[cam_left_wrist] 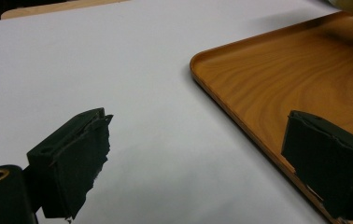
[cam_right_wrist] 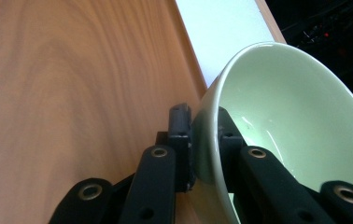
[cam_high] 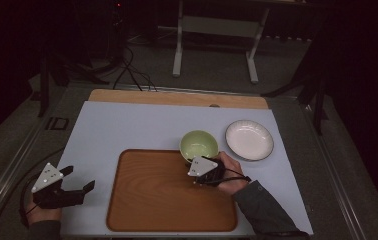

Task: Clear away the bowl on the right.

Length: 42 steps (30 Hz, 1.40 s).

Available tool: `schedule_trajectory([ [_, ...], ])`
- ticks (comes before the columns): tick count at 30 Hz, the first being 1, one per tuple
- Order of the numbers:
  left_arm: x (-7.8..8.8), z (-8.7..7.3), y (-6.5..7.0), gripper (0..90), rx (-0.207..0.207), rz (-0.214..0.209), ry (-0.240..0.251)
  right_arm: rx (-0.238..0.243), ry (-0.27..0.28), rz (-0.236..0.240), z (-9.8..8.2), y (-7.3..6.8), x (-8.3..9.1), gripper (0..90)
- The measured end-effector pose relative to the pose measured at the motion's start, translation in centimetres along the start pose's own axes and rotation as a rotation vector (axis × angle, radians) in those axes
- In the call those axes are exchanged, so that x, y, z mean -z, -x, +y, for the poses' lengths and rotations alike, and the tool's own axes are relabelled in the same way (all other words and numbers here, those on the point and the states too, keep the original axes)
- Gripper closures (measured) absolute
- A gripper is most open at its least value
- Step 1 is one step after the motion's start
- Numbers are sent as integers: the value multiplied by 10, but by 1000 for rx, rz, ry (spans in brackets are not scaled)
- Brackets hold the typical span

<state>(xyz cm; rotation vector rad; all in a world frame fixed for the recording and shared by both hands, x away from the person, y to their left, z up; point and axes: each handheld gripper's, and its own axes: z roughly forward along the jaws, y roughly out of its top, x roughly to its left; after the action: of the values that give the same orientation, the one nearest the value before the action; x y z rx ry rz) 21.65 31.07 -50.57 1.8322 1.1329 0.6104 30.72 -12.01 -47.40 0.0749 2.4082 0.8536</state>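
Right gripper (cam_right_wrist: 205, 149) is clamped on the near wall of the pale green bowl (cam_high: 199, 143), one jaw inside the rim, one outside. The right gripper view shows the wall pinched between the pads. Left gripper (cam_high: 72, 186) is spread wide, holding nothing, parked over the white mat (cam_high: 127, 125) just left of the wooden tray (cam_high: 167, 200).

Bowl position: at the tray's far right corner, overlapping its edge. In the right gripper view it looks tilted; can't tell whether the base is resting on anything or lifted clear.

Risks as I see them:
- Single-point rim pinch on glazed ceramic. The bowl's weight hangs off one side, so it could rotate in the pads or slip out if moved fast.
- Tray lip sits right under the bowl. A low carry could catch the base on the raised edge and knock the grip loose.
- White plate (cam_high: 249, 140) sits just beside the bowl on the right. A swing that way could clip it.
- Left gripper isn't steadying the tray, so a bump may slide it on the mat.
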Motion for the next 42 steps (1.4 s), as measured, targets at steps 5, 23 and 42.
schedule_trajectory([
  [5, 0, 0, 0, 74, 0, 1, 1, 8, 6, 10, 4, -4, 1, 815],
  [23, 0, 0, 0, 74, -1, 1, 0, 25, 20, 25, 6, -13, 2, 815],
  [42, 0, 0, 0, 74, -1, 1, 1, 40, 23, 49, 7, -24, -1, 814],
])
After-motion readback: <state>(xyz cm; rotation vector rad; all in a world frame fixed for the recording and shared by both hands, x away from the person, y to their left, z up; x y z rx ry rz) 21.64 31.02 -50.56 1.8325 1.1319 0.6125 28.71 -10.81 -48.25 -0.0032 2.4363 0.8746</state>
